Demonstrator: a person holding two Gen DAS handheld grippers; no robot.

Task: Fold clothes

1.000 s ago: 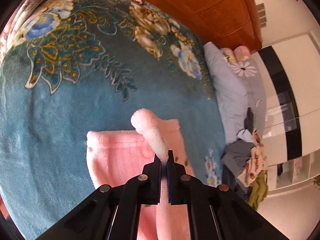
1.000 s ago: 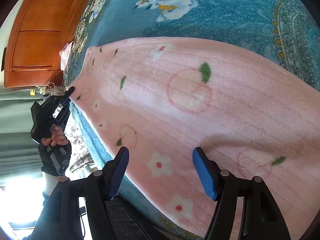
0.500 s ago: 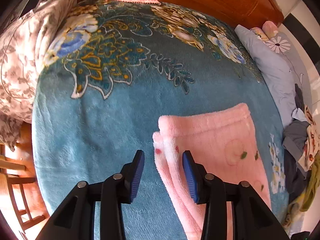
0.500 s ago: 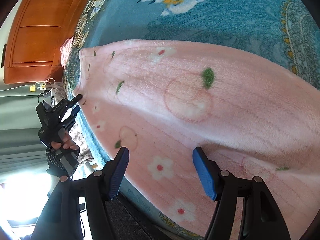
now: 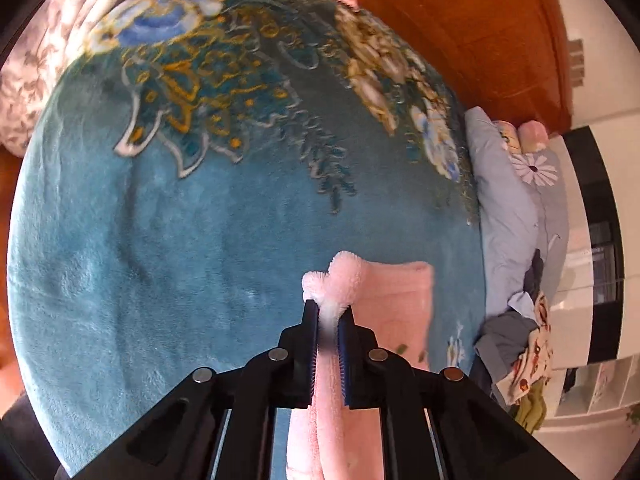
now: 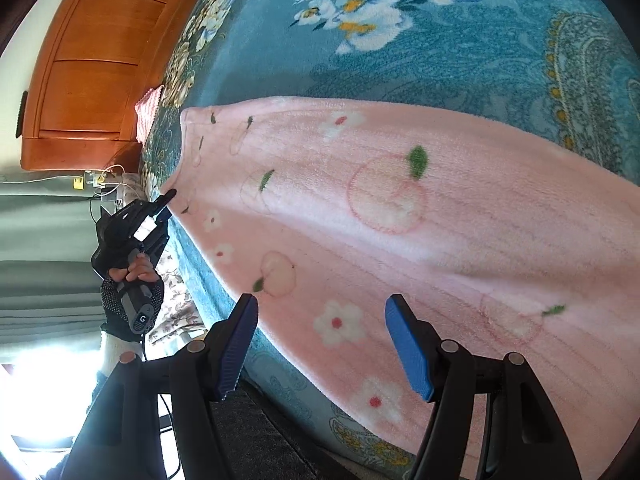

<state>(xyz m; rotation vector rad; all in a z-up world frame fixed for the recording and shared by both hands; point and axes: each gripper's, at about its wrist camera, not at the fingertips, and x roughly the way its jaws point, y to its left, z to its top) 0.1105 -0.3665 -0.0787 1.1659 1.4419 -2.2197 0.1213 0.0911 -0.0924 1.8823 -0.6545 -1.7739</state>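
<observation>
bedroom w/ a bed under a teal floral blanket (image 5: 192, 264), wooden headboard (image 5: 472, 40) behind, grey-blue pillow (image 5: 508, 208) and a heap of clothes (image 5: 528, 356) off the far side. pink fleece garment (image 6: 400, 216) w/ peach + flower print lies spread flat on the blanket, one long edge near the bed's side. left gripper (image 5: 328, 316) is pinched tight on a bunched corner of the pink fleece, fluffy tuft sticking out past the tips, corner raised a bit off the blanket. right gripper (image 6: 322, 344) hovers over the garment's near edge, blue pads spread wide, nothing between them. gloved hand (image 6: 132, 280) holds the left tool, seen from the right cam.
</observation>
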